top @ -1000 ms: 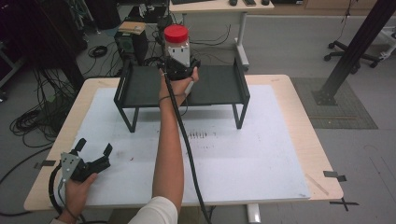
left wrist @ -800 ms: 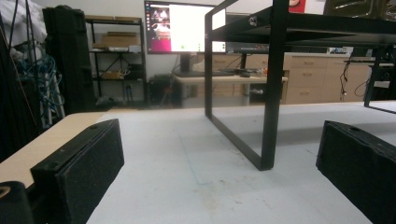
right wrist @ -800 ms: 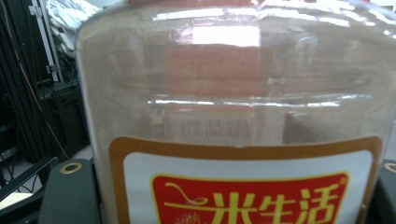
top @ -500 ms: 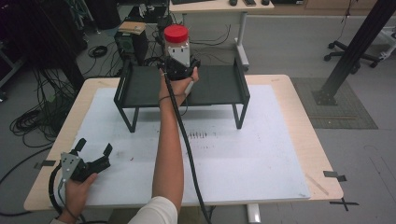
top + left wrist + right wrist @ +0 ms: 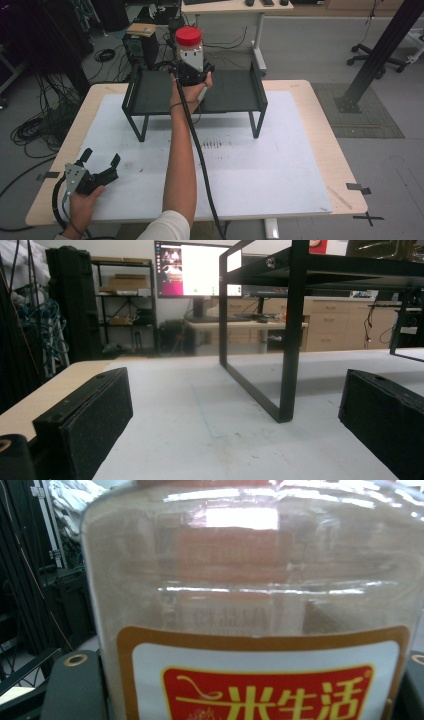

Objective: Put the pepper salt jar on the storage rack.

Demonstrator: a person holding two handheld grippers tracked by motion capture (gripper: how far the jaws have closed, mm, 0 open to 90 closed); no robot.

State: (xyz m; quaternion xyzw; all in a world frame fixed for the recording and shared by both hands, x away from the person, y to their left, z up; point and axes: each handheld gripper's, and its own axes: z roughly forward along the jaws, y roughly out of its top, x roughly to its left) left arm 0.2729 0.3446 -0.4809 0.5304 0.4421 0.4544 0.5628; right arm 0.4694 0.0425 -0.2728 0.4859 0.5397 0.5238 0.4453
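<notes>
A clear jar (image 5: 189, 45) with a red lid and a red-and-white label is held upright over the middle of a black metal rack (image 5: 150, 92) at the table's far side. My right gripper (image 5: 191, 60) is shut on the jar's lower body. In the right gripper view the jar (image 5: 250, 580) sits close up between the two black jaws of that gripper (image 5: 245, 682). My left gripper (image 5: 102, 156) rests open near the front left corner, nothing between its fingers. Ahead of the left gripper (image 5: 235, 390) stands the rack's leg (image 5: 292, 340).
A white mat (image 5: 260, 165) covers most of the wooden table (image 5: 320, 115). The right gripper's cable (image 5: 200, 155) trails along the forearm to the front edge. Beyond the table are a desk (image 5: 225, 7), floor cables (image 5: 40, 125) and a black post (image 5: 380, 50).
</notes>
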